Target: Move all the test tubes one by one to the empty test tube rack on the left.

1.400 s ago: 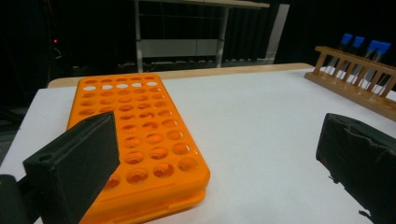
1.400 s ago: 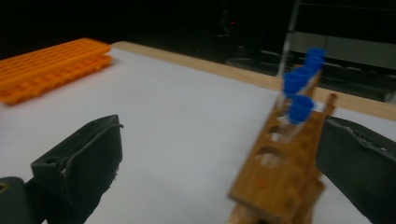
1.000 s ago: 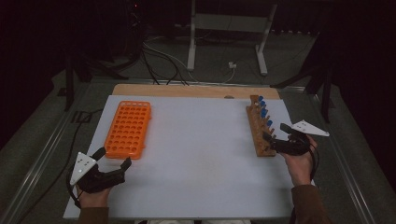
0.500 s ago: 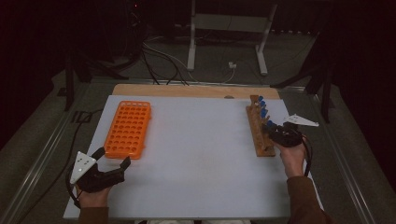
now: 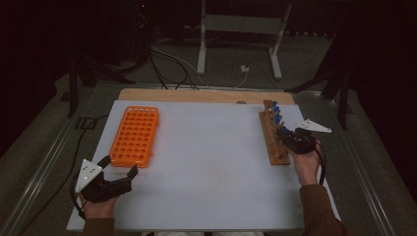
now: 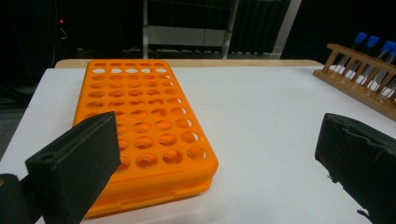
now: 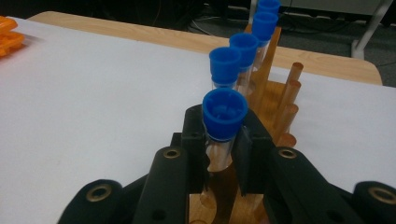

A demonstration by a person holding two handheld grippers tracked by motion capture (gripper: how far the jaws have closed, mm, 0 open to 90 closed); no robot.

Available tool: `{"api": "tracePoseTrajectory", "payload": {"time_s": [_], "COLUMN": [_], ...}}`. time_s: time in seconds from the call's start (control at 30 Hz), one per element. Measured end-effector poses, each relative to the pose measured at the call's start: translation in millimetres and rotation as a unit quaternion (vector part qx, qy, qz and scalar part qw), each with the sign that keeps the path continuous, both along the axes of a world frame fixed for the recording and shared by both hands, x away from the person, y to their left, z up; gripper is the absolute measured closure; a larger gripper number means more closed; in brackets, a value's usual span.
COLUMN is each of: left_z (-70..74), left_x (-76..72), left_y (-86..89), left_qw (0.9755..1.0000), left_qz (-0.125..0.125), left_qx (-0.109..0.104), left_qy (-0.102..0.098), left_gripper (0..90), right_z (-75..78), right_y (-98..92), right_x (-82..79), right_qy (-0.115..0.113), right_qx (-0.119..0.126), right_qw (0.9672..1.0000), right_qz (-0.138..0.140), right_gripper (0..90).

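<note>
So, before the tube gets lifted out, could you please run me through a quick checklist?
1. Right claw shut on the nearest blue-capped tube, just under its cap: ok.
2. Tube upright in the wooden rack: ok.
3. Neighbouring tubes clear of the claw: ok.
4. Orange rack holes free to receive it: ok.
5. Left claw open, away from the path: ok.
6. Grip firm enough to lift: cannot tell.

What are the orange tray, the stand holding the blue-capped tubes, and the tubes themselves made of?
The orange tray looks like moulded plastic: uniform colour, slight gloss, crisp round holes. The stand seems to be varnished wood: warm brown, with dowel pegs. The tube in the right gripper is clear, glass or plastic, I can't tell which; its blue cap looks like matte plastic.
</note>
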State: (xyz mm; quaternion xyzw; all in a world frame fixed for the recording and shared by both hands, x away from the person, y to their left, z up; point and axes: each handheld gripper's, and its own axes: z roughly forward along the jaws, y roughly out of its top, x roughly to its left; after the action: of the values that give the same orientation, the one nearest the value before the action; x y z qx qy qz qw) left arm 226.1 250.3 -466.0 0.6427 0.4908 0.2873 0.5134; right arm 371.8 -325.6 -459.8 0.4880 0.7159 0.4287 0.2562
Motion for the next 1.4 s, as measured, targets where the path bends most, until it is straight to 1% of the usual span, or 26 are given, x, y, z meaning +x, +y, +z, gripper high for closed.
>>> {"api": "tracePoseTrajectory", "payload": {"time_s": [0.07,0.2,0.23,0.3,0.33,0.37,0.4,0.43,0.47,0.5,0.53,0.57,0.63,0.7,0.73,0.77,0.8,0.87,0.97,1.0,1.03,1.2,1.27,1.33,1.37,1.4], "left_z": [1.8,3.6,4.8,5.7,6.5,8.3,8.3,10.0,10.7,10.7,12.6,12.6,14.7,18.3,18.3,19.6,20.8,21.9,21.3,21.1,21.2,23.1,25.0,25.6,26.1,26.6], "left_x": [1.0,3.0,6.0,7.3,8.8,10.9,10.9,12.1,13.1,13.1,14.8,14.8,16.8,20.2,20.2,21.6,22.8,25.4,28.0,29.0,31.1,35.4,39.3,40.3,41.3,42.5], "left_y": [-1.9,-4.6,-6.9,-7.9,-8.9,-11.5,-11.5,-14.1,-15.1,-15.1,-16.7,-16.7,-17.6,-19.0,-19.0,-19.6,-20.1,-21.6,-25.7,-27.4,-30.6,-37.4,-41.8,-43.7,-45.7,-47.7], "left_qw": [0.9999,0.9997,0.9994,0.9992,0.999,0.9986,0.9986,0.998,0.9975,0.9975,0.9967,0.9967,0.996,0.9953,0.9953,0.9953,0.9954,0.9951,0.9945,0.9944,0.994,0.993,0.9918,0.9916,0.9913,0.9908], "left_qz": [-0.003,-0.01,-0.021,-0.026,-0.033,-0.044,-0.044,-0.055,-0.062,-0.062,-0.073,-0.073,-0.081,-0.089,-0.089,-0.09,-0.09,-0.094,-0.1,-0.101,-0.106,-0.116,-0.127,-0.129,-0.131,-0.135], "left_qx": [0.011,0.019,0.025,0.028,0.029,0.027,0.027,0.029,0.029,0.029,0.029,0.029,0.032,0.034,0.034,0.033,0.032,0.032,0.03,0.03,0.026,0.021,0.012,0.01,0.008,0.007], "left_qy": [0.002,0.007,0.012,0.013,0.012,0.004,0.004,-0.01,-0.018,-0.018,-0.021,-0.021,-0.022,-0.018,-0.018,-0.014,-0.009,-0.001,0.003,0.004,0.004,-0.001,-0.005,-0.007,-0.008,-0.007], "left_gripper": [0.9,0.9,1.0,1.0,1.0,1.0,0.9,1.0,1.0,1.0,1.0,1.0,0.9,0.9,0.9,0.9,0.9,1.0,1.0,0.9,0.9,0.9,0.9,0.9,0.9,0.9], "right_z": [2.1,7.2,8.8,12.3,12.3,16.8,16.8,21.1,23.4,25.7,27.8,27.8,33.7,38.1,40.5,40.5,45.6,50.8,55.5,59.2,61.0,70.1,72.5,73.3,73.3,73.0], "right_y": [0.1,0.0,0.3,0.9,0.9,1.0,1.0,0.7,0.4,-0.2,-0.7,-0.7,-2.3,-3.2,-3.3,-3.3,-2.6,-1.1,1.5,5.0,6.8,17.1,21.9,27.8,27.8,31.3], "right_x": [0.1,0.2,0.2,0.1,0.1,0.1,0.1,0.3,0.3,0.1,-0.1,-0.1,-1.3,-2.1,-2.4,-2.4,-3.1,-3.9,-4.8,-5.6,-6.3,-11.0,-12.3,-13.1,-13.1,-13.2], "right_qy": [0.0,-0.003,-0.001,-0.004,-0.004,-0.007,-0.007,-0.009,-0.009,-0.01,-0.011,-0.011,-0.012,-0.015,-0.016,-0.016,-0.02,-0.024,-0.027,-0.028,-0.03,-0.041,-0.042,-0.043,-0.043,-0.041], "right_qx": [-0.004,-0.006,-0.006,-0.007,-0.007,-0.009,-0.009,-0.012,-0.013,-0.014,-0.013,-0.013,-0.016,-0.016,-0.017,-0.017,-0.02,-0.026,-0.032,-0.039,-0.042,-0.047,-0.044,-0.039,-0.039,-0.037], "right_qw": [1.0,1.0,1.0,1.0,1.0,0.9999,0.9999,0.9999,0.9998,0.9998,0.9998,0.9998,0.9997,0.9997,0.9996,0.9996,0.9994,0.9992,0.9989,0.9985,0.9983,0.9972,0.9968,0.9964,0.9964,0.9962], "right_qz": [0.0,0.003,0.002,0.004,0.004,0.007,0.007,0.008,0.008,0.009,0.009,0.009,0.011,0.012,0.014,0.014,0.017,0.02,0.022,0.025,0.028,0.042,0.05,0.061,0.061,0.067], "right_gripper": [76.5,76.6,76.6,76.6,76.6,76.6,76.6,76.6,76.6,76.6,76.6,76.6,76.6,76.6,76.6,76.6,76.6,76.6,76.6,76.6,76.6,76.6,76.6,76.6,76.6,76.6]}}
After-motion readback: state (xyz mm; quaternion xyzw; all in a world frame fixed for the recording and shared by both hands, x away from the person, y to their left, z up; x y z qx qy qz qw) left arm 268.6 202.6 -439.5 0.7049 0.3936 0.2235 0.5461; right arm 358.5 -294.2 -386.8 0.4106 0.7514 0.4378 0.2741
